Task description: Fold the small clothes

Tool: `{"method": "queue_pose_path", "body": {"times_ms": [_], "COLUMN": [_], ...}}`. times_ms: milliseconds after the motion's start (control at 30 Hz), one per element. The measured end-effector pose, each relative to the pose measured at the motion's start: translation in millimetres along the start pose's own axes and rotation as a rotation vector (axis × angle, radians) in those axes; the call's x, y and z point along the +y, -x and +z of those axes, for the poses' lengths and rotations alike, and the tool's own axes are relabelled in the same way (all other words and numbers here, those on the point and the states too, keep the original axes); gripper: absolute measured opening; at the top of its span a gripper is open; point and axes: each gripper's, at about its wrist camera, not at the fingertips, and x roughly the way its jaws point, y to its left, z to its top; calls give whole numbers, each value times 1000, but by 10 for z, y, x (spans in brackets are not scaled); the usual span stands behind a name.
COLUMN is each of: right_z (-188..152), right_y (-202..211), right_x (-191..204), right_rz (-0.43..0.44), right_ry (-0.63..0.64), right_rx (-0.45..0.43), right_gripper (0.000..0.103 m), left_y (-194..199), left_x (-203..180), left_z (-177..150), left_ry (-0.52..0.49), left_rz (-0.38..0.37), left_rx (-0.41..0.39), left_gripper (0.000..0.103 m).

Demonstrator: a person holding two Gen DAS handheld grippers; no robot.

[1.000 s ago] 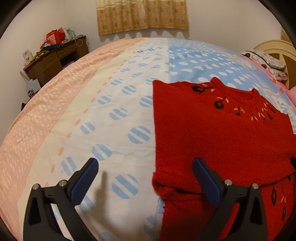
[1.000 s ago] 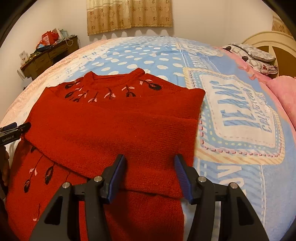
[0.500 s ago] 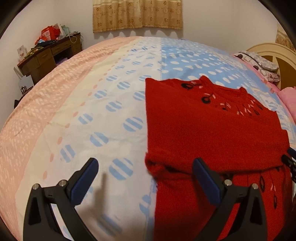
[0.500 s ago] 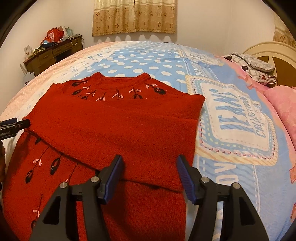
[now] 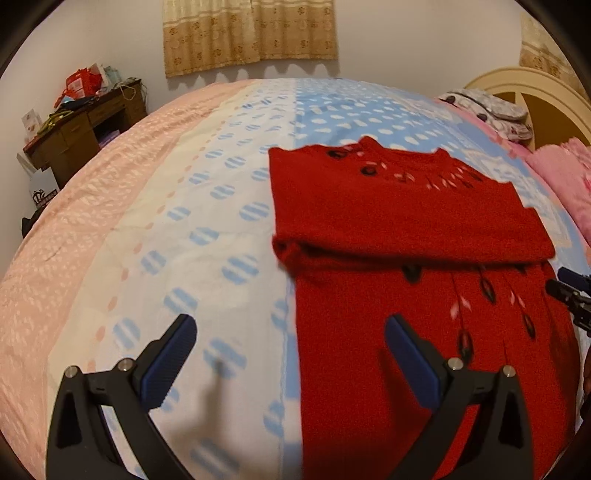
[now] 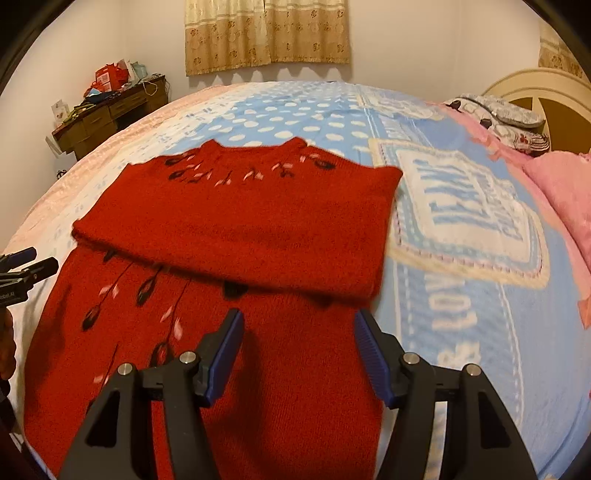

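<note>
While the left gripper (image 5: 290, 356) hung over the bedspread (image 5: 155, 236), its jaws stood wide apart with nothing between them; the red sweater (image 5: 406, 229) lay ahead and to its right, sleeves folded across the chest. From the right wrist, the right gripper (image 6: 299, 349) hovered above the sweater's (image 6: 258, 236) lower half, jaws apart and empty, a pink pillow (image 6: 561, 192) far to its right.

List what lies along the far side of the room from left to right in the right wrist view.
Wooden desk → curtain → patterned pillow → cream headboard.
</note>
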Motion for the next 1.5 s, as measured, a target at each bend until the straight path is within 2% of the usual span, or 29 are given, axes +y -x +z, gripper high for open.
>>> {"method": "queue_pose_path", "body": {"times_ms": [200,600,1033,1200,1333,1500], "right_z": [-245,-714,-1138,-1283,-1409,-1549], "right_y": [55,385,711,800,861,944], "right_x": [70,221,388,435,426,417], "right_rz": [14,40,34,27,26,19], "right_ry": [13,25,66,73,61,55], "right_rx": [41,62,101,106,113,110], "right_gripper": [63,63,63,63,63,63], "left_y": [127,424,674,724,784,830], "left_x": [-67,-170,-246,-193,-110,-8], "left_z": [-215,-636,-1031,-1177,-1286,-1402], "left_ry": [-24,-40,-85,-61,-32,-5], "left_rz": [-20,-76,-103,-128,-186,-221], "left_rx": [17,54,69,88,107,133], "left_gripper": [103,103,103,103,96,87]}}
